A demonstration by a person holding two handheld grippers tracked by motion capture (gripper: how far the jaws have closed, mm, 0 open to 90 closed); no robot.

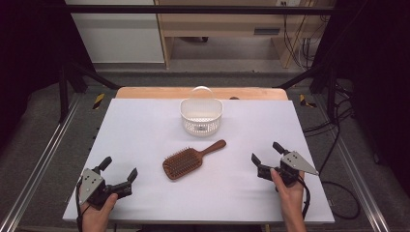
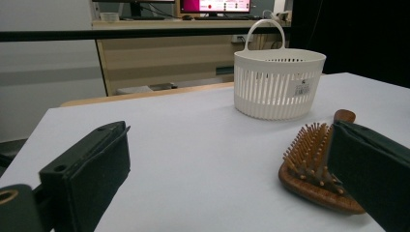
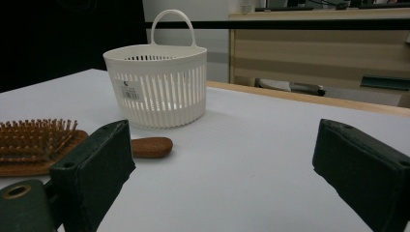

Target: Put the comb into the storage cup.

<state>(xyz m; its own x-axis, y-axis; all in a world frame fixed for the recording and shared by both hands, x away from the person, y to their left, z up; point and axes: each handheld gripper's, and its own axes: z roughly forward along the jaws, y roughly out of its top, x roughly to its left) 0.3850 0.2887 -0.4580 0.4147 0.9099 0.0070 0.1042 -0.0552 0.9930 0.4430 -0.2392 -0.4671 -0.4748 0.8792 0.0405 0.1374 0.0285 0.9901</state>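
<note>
My left claw (image 1: 117,170) nearest, spread, empty; right claw (image 1: 267,153) spread too. Wooden paddle hairbrush (image 1: 190,160) bristles-up on bench, between claws, near side of white basket (image 1: 201,116). Pinch handle squarely, lift level.

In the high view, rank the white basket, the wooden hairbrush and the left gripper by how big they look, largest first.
1. Wooden hairbrush: the longest spread, lying diagonally with its handle.
2. Left gripper and white basket: too alike to rank. The gripper is nearer the camera, which enlarges it.
</note>
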